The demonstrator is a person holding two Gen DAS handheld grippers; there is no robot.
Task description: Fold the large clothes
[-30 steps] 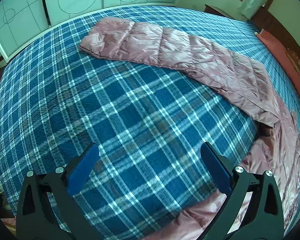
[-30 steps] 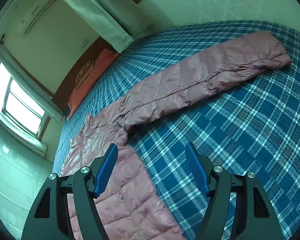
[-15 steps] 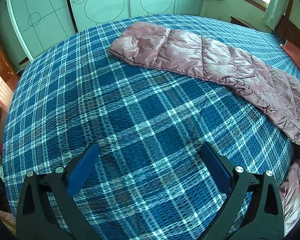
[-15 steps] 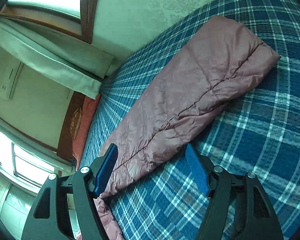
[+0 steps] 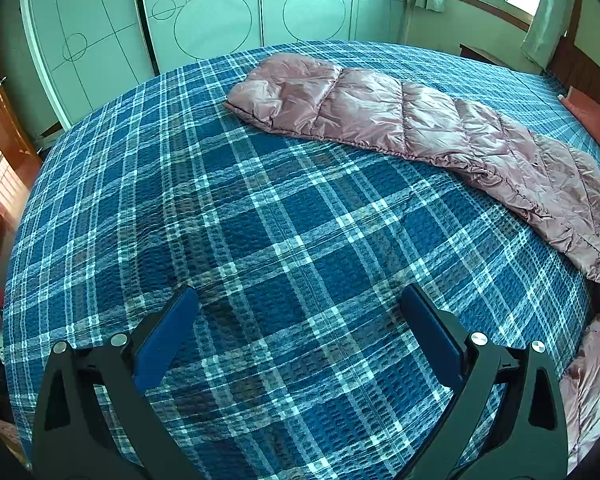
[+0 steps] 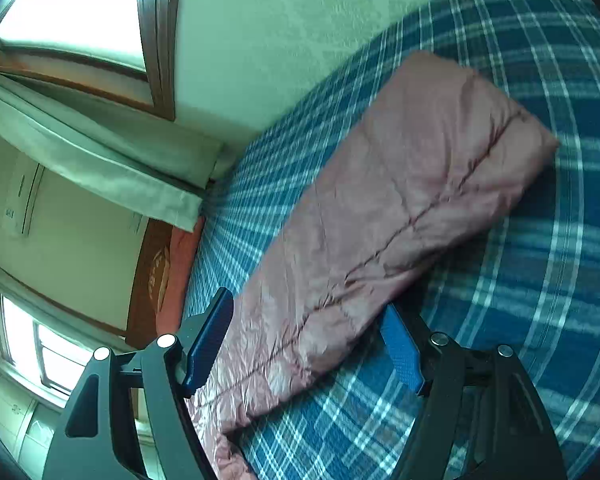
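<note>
Here, a quilted, glossy mauve jacket sleeve [image 6: 400, 208] on waffle-weave blue plaid bedspread [image 5: 284, 240], both grippers' fingers wide apart, empty.

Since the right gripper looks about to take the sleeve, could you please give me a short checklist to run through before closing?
1. Right gripper open: ok.
2. Pink down jacket's sleeve between its fingers: ok; it lies between them, pads not pressing.
3. Left gripper open and empty: ok, only the plaid bedspread lies beneath it.
4. Sleeve stretched out flat: ok.
5. Jacket body lying flat: cannot tell, mostly out of view.
</note>
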